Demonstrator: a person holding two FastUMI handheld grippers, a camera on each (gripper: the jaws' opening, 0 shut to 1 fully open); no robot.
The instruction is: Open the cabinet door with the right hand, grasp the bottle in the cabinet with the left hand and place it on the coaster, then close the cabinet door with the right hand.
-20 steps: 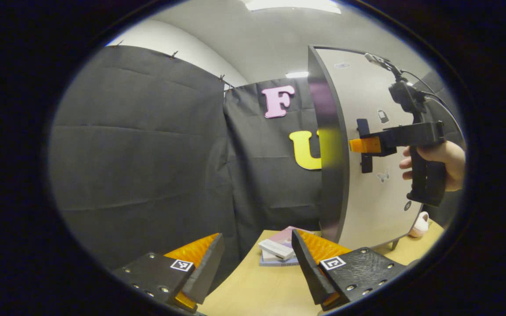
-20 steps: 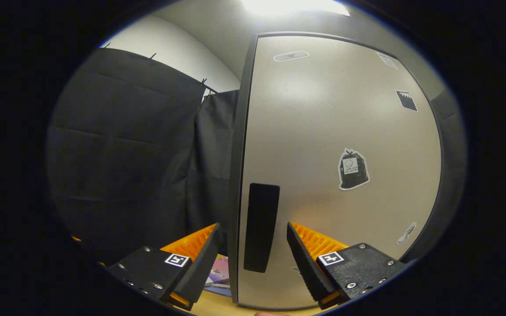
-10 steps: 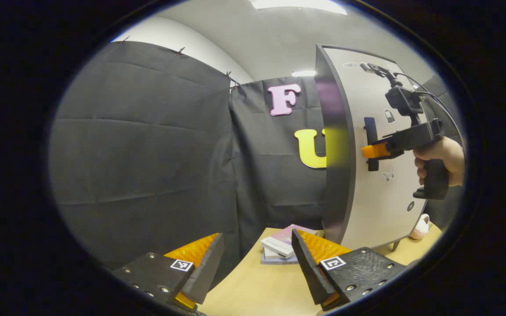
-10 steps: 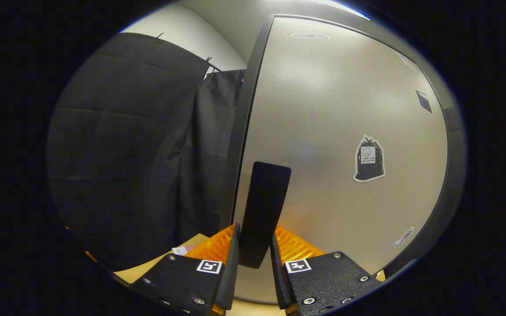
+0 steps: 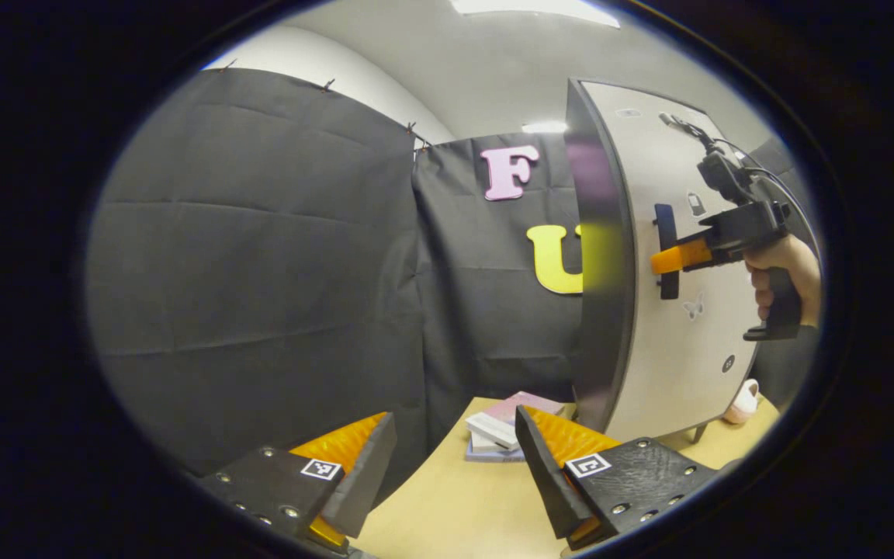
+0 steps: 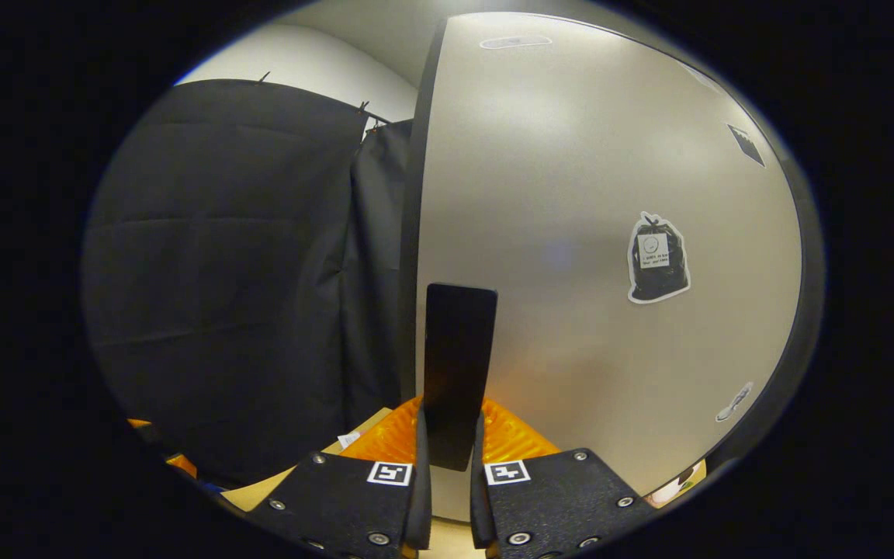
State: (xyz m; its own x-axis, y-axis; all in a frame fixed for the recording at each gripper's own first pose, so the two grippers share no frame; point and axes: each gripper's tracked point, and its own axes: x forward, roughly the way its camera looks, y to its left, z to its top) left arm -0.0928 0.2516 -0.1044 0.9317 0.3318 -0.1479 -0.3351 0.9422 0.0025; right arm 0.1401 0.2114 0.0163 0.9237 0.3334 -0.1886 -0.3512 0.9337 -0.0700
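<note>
While clamped on the handle (image 6: 459,373), right gripper (image 6: 447,458) at the cabinet door (image 6: 571,233).

Both orange fingers (image 6: 385,439) pressed on the black handle's lower end, one each side; seen from the left gripper view too, with a hand (image 5: 784,268) on the grip beside the door (image 5: 672,310). Left gripper (image 5: 455,458) spread wide, pinching nothing, low over the table (image 5: 455,512). Books (image 5: 505,427) stacked on the table near the door's foot.
</note>
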